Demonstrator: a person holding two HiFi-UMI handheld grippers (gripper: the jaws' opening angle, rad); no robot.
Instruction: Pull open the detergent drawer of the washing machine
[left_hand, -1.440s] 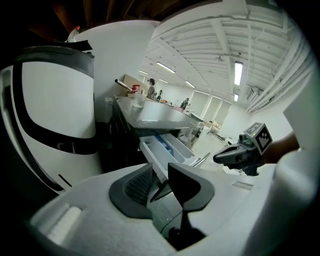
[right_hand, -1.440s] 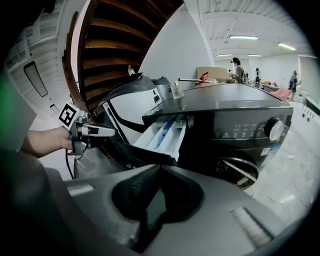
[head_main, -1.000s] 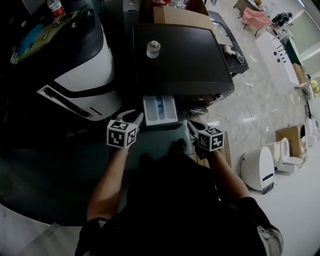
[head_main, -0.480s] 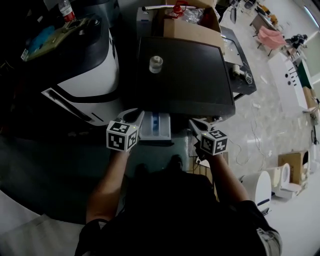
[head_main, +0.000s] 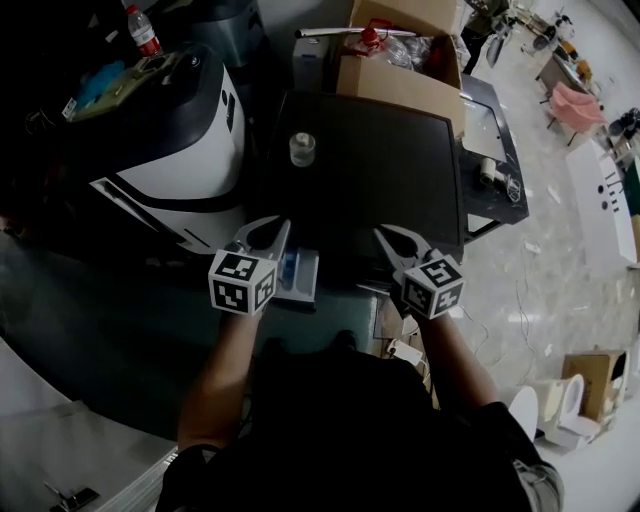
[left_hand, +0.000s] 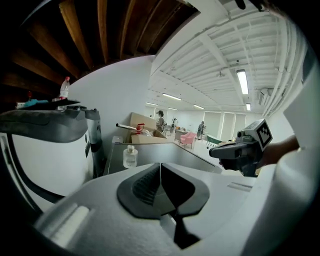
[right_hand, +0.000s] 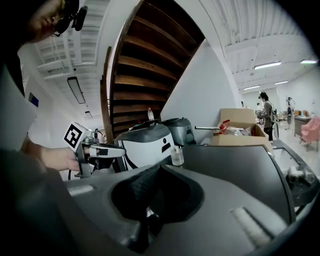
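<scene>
The dark-topped washing machine (head_main: 370, 170) stands ahead of me, and its white detergent drawer (head_main: 300, 275) is pulled out from the front left, partly hidden behind my left gripper's marker cube. My left gripper (head_main: 276, 229) hovers above the drawer at the washer's front edge, jaws closed together on nothing (left_hand: 160, 165). My right gripper (head_main: 383, 236) floats level with it over the front right edge, shut and empty (right_hand: 159, 167). Neither touches the drawer. Each gripper shows in the other's view, the right gripper (left_hand: 216, 150) and the left gripper (right_hand: 120, 149).
A small clear bottle (head_main: 302, 148) stands on the washer's top. A white-and-dark appliance (head_main: 180, 150) sits close on the left, with cardboard boxes (head_main: 400, 60) behind the washer. Cables and a box (head_main: 590, 375) lie on the pale floor to the right.
Both grippers have risen from beside the drawer to above the washer's front edge. The drawer stays pulled out, now lower and partly behind the left marker cube.
</scene>
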